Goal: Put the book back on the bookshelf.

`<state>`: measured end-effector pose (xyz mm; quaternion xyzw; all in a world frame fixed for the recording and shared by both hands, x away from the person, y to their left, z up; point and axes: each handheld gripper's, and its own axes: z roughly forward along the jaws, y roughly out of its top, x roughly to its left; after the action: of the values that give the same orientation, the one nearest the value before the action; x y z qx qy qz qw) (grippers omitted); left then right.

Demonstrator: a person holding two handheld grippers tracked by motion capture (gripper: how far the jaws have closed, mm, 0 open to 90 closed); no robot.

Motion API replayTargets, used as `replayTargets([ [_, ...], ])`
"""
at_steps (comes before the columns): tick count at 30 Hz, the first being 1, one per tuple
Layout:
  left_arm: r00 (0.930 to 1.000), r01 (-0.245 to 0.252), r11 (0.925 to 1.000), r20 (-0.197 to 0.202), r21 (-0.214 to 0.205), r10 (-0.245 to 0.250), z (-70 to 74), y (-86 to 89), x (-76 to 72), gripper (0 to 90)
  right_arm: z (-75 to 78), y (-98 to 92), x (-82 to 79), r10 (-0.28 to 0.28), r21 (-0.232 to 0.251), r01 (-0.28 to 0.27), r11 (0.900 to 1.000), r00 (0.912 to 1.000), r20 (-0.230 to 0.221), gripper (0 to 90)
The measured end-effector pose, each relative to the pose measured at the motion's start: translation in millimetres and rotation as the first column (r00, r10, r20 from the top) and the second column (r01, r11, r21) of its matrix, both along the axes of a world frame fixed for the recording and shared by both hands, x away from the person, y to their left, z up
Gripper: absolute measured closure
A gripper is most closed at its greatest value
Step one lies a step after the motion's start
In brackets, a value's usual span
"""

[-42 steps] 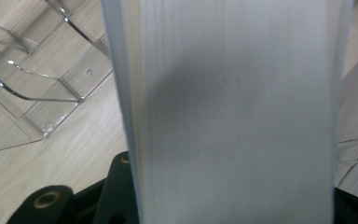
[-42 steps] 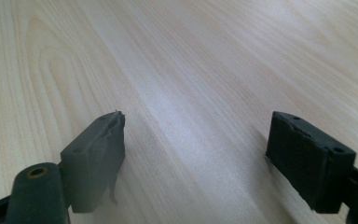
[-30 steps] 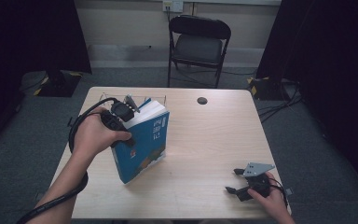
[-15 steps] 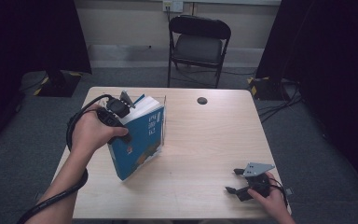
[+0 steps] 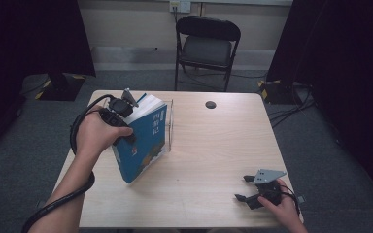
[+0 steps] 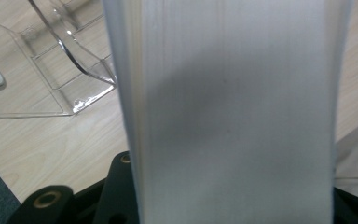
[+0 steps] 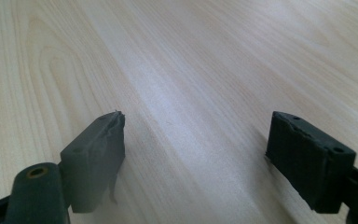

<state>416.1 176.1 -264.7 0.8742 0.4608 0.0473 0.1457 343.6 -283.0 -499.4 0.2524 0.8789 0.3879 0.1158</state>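
Note:
A thick book with a blue cover (image 5: 145, 143) stands tilted on its lower corner at the table's left side. My left gripper (image 5: 128, 127) is shut on it from above, one jaw on each cover. The book's white page edges (image 6: 233, 116) run up between those jaws in the left gripper view. A clear acrylic stand (image 5: 169, 127) rises just behind the book and touches or nearly touches it; the same stand (image 6: 51, 70) lies to the upper left of the pages. My right gripper (image 5: 243, 188) rests near the table's front right edge, open with nothing between its pads (image 7: 98, 154).
The light wooden table (image 5: 213, 145) carries a small round black disc (image 5: 210, 104) near its far edge. A black folding chair (image 5: 206, 46) stands behind the table. Dark curtains hang at both sides of the room. A cable loops from the left gripper over the table's left edge.
My left hand has shifted slightly toward the table's far side with the book, which now stands a little steeper and closer to the clear stand. The right gripper has not moved.

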Motion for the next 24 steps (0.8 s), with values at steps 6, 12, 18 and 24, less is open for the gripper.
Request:
replayTargets([
  [6, 0.9995, -0.031, 0.9995, 0.003, -0.005, 0.031, -0.9, -0.2, 7.3, 62.1, 0.0, 0.0, -0.1, -0.001, 0.0, 0.001, 1.0, 1.0, -0.003, 18.8],
  [12, 0.9972, -0.071, 0.9973, 0.021, -0.02, 0.071, -0.2, -2.3, 13.1, 62.1, 0.0, 0.0, -0.1, -0.001, 0.0, 0.001, 1.0, 1.0, -0.002, 18.8],
  [18, 0.997, -0.073, 0.9973, 0.026, -0.011, 0.073, 1.4, -7.7, 20.2, 62.1, 0.0, 0.1, -0.2, -0.001, 0.0, 0.001, 1.0, 1.0, -0.002, 18.8],
  [24, 0.9952, -0.093, 0.9955, 0.03, -0.02, 0.093, 0.2, -11.7, 24.5, 62.0, 0.0, 0.0, 0.0, 0.0, 0.0, 0.0, 1.0, 1.0, 0.0, 18.8],
])
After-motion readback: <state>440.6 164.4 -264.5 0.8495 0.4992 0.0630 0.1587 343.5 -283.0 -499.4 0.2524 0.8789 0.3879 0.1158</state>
